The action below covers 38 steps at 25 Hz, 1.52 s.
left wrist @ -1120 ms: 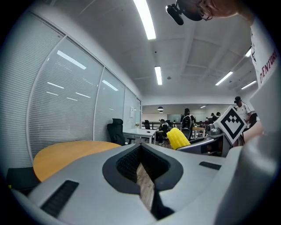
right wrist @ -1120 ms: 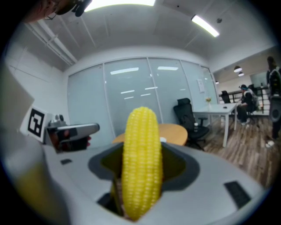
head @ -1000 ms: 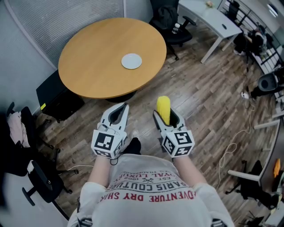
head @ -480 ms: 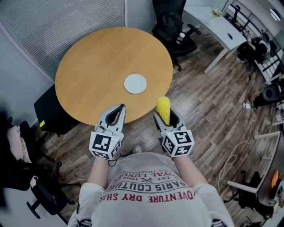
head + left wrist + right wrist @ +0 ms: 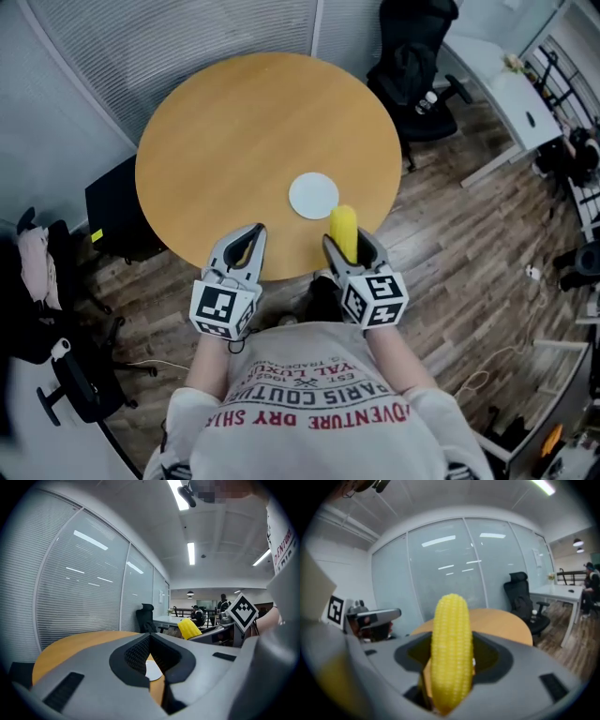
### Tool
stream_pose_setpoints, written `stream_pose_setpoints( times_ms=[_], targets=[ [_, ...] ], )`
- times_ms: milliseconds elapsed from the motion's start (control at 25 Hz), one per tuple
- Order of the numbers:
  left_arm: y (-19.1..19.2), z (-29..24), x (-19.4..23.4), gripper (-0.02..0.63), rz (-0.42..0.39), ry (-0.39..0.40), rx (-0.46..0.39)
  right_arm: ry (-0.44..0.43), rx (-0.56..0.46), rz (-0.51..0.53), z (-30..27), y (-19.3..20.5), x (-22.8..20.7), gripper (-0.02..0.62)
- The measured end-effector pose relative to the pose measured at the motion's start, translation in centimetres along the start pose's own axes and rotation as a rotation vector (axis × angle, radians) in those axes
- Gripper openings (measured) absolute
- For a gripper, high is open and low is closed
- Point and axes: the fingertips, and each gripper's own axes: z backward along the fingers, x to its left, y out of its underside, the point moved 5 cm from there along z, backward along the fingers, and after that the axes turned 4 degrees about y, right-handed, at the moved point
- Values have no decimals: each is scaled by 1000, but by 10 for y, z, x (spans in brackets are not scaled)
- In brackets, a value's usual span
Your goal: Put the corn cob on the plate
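Observation:
A yellow corn cob [image 5: 344, 232] [image 5: 451, 651] stands up between the jaws of my right gripper [image 5: 349, 246], which is shut on it at the near edge of the round wooden table [image 5: 234, 131]. The small white plate [image 5: 313, 195] lies on the table just beyond the cob's tip. My left gripper [image 5: 246, 246] hangs over the table's near edge, left of the plate, shut with nothing held. In the left gripper view the plate [image 5: 153, 670] shows past the closed jaws, and the cob [image 5: 189, 628] appears at the right.
Black office chairs [image 5: 417, 66] stand behind the table at the upper right and at the left [image 5: 75, 394]. A black cabinet [image 5: 117, 211] sits by the table's left side. A white desk [image 5: 511, 94] is at the far right. Frosted glass walls curve behind the table.
I have stepped closer to the table: both grippers now reach over its near edge, and the corn cob's tip sits just short of the plate. Both grips are unchanged.

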Motion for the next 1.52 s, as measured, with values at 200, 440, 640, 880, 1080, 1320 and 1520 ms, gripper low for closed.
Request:
stream_pose_setpoints(
  times_ms=[200,440,640,880,1080,1320,1520],
  targets=[
    [-3,-24,23,32,21,-123,-6,-103,49,50,-50,-16,-16,263],
    [-3,-60,39,32,52,-255,1,-230,129,120,-107,-32,-41,264],
    [10,-82,45,32,87,-347,34,-313,223,173,-149,-25,-60,264],
    [34,-92,43,32,131,-460,71,-405,368,236,-194,9,-74,264],
    [55,-103,37,32,175,-525,96,-462,489,297,-225,41,-85,264],
    [84,-98,38,32,234,-582,146,-474,613,325,-258,78,-82,264],
    [98,-90,42,32,264,-626,165,-469,672,351,-274,96,-80,264]
  ],
)
